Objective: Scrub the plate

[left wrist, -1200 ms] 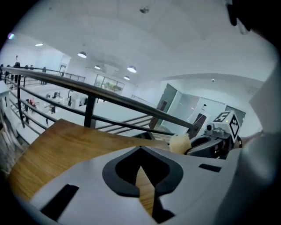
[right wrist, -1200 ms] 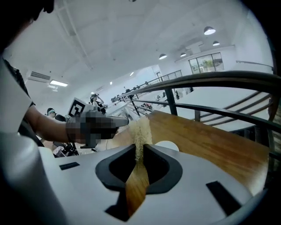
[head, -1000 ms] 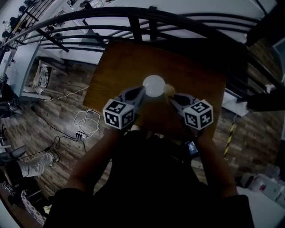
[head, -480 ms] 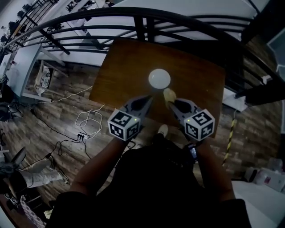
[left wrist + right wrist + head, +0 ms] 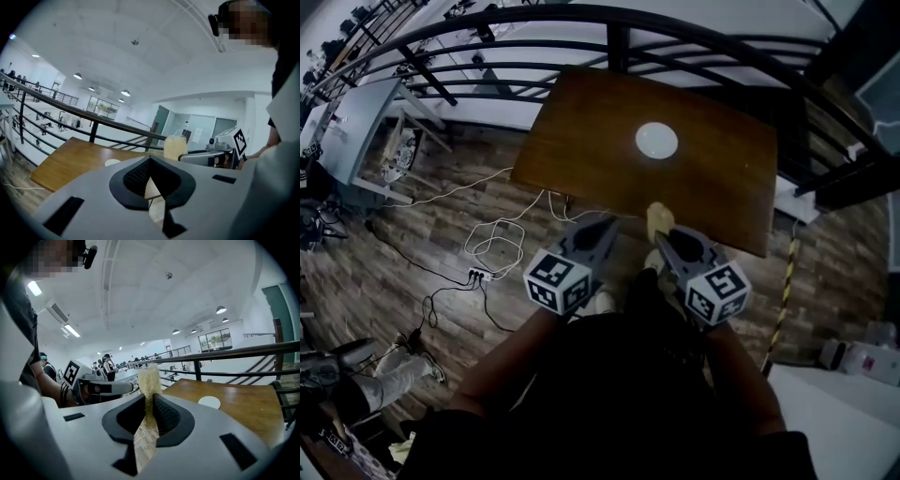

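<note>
The small, round white plate [image 5: 657, 141] lies on the wooden table [image 5: 581, 150], towards its far side. At the near edge, the left gripper [image 5: 607, 225] is pressed together, while the right gripper [image 5: 667, 239] pinches a pale yellow sponge [image 5: 658, 217].

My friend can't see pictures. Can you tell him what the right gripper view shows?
The right gripper pinches a fuzzy yellow sponge upright between its shut jaws. Beyond it, a white plate lies on a brown wooden table, well apart from the sponge. A dark railing runs behind the table.
</note>
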`<state>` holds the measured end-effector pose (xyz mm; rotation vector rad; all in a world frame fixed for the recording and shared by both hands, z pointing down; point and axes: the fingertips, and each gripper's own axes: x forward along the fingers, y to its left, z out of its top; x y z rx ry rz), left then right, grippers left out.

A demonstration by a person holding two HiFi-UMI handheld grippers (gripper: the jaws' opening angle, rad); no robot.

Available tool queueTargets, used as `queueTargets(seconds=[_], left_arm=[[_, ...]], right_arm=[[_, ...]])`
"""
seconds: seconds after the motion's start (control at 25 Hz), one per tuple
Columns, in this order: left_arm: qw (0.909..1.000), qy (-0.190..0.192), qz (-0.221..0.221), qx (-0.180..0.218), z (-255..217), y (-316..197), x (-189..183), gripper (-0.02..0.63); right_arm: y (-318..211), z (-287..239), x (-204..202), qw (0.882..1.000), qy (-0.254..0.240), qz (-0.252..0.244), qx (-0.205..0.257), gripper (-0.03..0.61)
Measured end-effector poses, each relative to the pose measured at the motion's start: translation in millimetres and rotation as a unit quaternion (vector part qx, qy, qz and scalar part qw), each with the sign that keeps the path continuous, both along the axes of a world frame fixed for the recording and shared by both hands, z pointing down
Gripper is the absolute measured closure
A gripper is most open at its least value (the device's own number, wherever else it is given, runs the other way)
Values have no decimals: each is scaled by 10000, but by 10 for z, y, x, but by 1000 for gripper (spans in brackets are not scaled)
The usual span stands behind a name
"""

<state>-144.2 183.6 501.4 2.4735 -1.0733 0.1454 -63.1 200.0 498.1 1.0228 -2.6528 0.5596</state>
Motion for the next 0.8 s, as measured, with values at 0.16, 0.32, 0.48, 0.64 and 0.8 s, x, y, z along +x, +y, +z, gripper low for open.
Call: queueTargets(seconds=[0.16,0.32,0.48,0.64,0.8], left_arm=[[9999,39,34,94,-144,322,-170,603],[9997,97,101,188,-262,455,-84,604],[9998,144,19,96,-296,384,-56,604],[9998,189,-53,0,-235,367,-102,604],[9996,234,-108,126,-257,641,-98,603]], right_arm=[[386,-126,-245,9999,50,55,124,525],[574,-225,-294,9998,76,-49,179,526],[519,-230,-257,9997,169,-97,142,526],[453,-178,-246,9997,211,61,64,526],[676,-198,-283,9995,221,17,213,526]])
